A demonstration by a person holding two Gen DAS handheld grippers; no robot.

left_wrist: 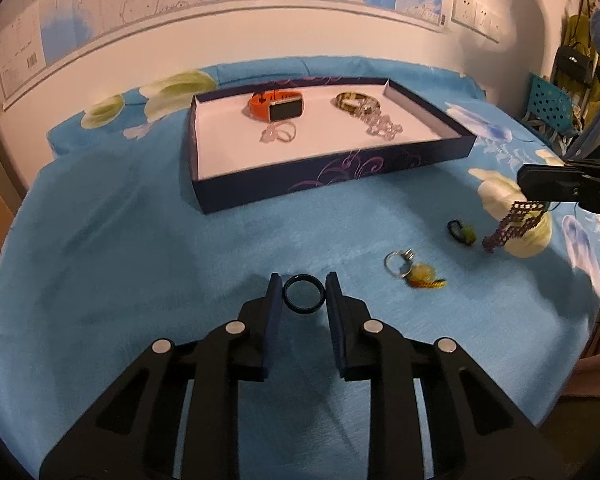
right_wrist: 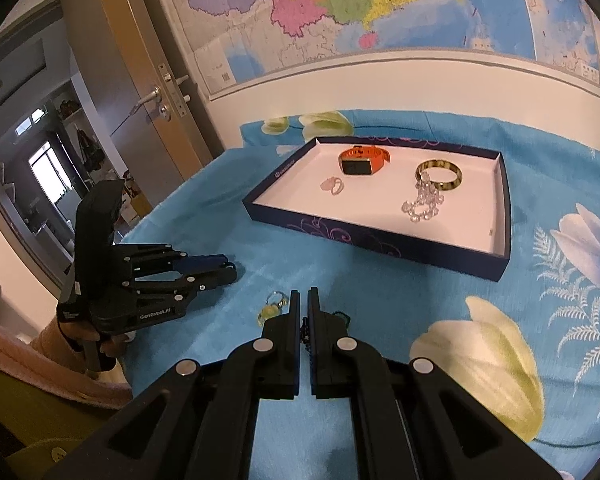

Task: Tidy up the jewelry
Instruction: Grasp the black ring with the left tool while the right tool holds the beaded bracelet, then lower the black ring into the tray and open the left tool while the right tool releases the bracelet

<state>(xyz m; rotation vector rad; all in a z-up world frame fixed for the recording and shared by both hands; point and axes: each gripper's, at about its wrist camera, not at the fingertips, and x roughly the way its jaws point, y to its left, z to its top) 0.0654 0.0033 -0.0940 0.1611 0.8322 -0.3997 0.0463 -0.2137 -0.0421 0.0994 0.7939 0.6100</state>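
Jewelry's getting sorted on a blue floral cloth (left_wrist: 140,240). The left gripper (left_wrist: 303,286) is straddling a dark ring (left_wrist: 303,295) that's lying flat on the cloth, hole facing up, a finger hugging each side; can't tell if the pads are actually pressing on it. The right gripper (right_wrist: 304,300) is clenching a purple lace choker (left_wrist: 512,226), which is dangling with its long axis sloping down-left toward the cloth. A silver ring (left_wrist: 398,262) and a yellow feather charm (left_wrist: 426,276) are sitting nearby. In the navy tray (right_wrist: 380,240): an orange smartwatch (right_wrist: 360,162), a gold bangle (right_wrist: 440,174), and a crystal bracelet (right_wrist: 422,202).
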